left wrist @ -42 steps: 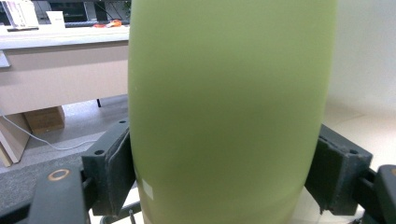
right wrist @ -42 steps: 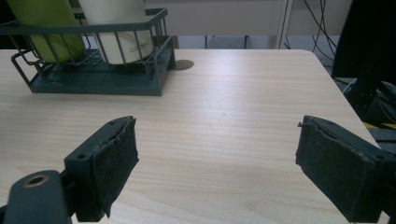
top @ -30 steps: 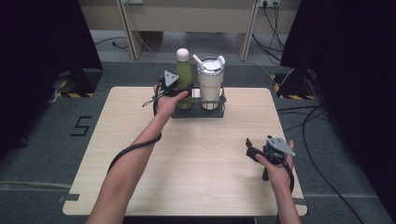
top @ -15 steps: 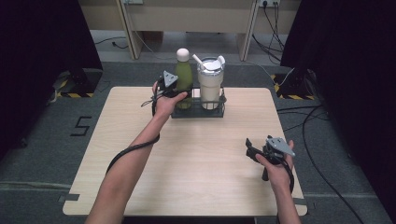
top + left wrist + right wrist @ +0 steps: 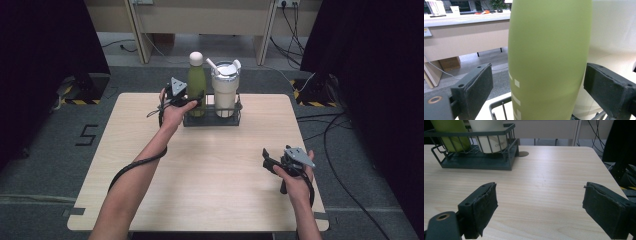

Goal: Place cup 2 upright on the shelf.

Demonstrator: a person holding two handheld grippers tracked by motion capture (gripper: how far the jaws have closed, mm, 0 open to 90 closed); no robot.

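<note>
My left gripper (image 5: 192,100) sits wide open around the green bottle (image 5: 196,85) in the far wire basket (image 5: 212,120) — neither pad touching. I'd centre, then close evenly — it looks slick. Right gripper (image 5: 270,162) rests near-right, wide open and empty.

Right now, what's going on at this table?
A person works with two tools. The left hand-held gripper is at the green bottle standing in the wire basket beside the white tumbler; its jaws are open around the bottle with gaps on both sides. The right hand-held gripper is open over bare table, holding nothing.
</note>
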